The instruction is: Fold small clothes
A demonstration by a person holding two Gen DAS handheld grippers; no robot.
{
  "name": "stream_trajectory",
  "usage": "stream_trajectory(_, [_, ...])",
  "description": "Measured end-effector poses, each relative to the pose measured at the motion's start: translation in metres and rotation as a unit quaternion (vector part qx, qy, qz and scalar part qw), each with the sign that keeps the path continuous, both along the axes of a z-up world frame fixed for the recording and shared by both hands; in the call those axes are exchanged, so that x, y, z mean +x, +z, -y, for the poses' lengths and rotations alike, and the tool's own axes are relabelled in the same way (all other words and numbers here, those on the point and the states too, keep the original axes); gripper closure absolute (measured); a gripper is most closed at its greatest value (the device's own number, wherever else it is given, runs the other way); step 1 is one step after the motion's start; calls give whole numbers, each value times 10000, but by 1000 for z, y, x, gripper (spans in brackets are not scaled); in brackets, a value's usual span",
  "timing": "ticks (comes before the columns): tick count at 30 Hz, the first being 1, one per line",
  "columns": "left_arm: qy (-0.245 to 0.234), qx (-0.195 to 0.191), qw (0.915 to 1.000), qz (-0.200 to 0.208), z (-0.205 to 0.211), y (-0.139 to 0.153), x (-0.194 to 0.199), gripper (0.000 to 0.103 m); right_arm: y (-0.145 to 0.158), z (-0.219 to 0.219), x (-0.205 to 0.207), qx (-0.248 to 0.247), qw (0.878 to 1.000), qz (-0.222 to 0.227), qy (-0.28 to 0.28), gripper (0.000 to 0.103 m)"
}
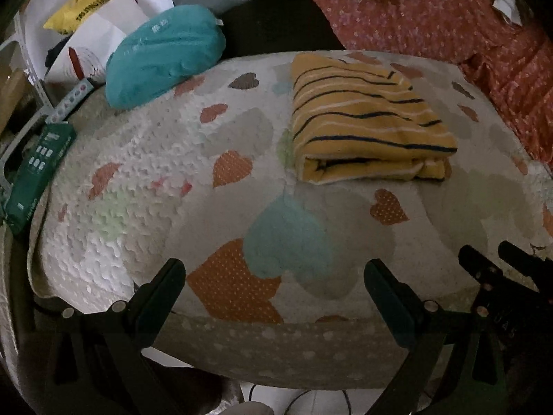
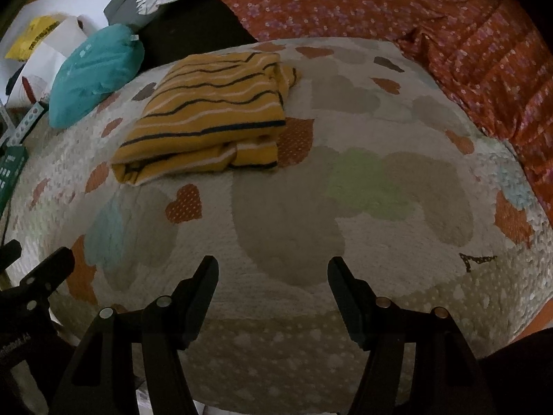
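A yellow garment with dark and white stripes [image 1: 366, 117] lies folded into a thick rectangle on the heart-patterned blanket [image 1: 172, 159]. It also shows in the right wrist view [image 2: 207, 121], at the far left of the blanket [image 2: 345, 207]. My left gripper [image 1: 274, 276] is open and empty, held over the near edge of the blanket, well short of the garment. My right gripper [image 2: 273, 273] is open and empty, also over the near edge. The right gripper shows at the lower right of the left wrist view [image 1: 497, 263].
A teal padded pouch [image 1: 162, 55] lies at the blanket's far left corner. A green box [image 1: 34, 173] sits at the left edge. White paper and a yellow bag [image 1: 79, 7] lie behind. Red flowered fabric [image 1: 449, 24] borders the far right side.
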State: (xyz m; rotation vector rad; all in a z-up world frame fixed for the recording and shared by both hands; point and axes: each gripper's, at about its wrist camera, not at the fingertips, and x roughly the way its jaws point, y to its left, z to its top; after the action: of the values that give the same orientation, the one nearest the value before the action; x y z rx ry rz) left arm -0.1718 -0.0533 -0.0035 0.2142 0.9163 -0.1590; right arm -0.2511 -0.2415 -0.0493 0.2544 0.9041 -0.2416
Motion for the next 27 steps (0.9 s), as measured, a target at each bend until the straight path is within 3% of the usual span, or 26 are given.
stream_trajectory(27, [164, -580, 9967, -538, -15, -8, 8, 0, 1, -1, -1, -115, 9999, 39, 50, 32])
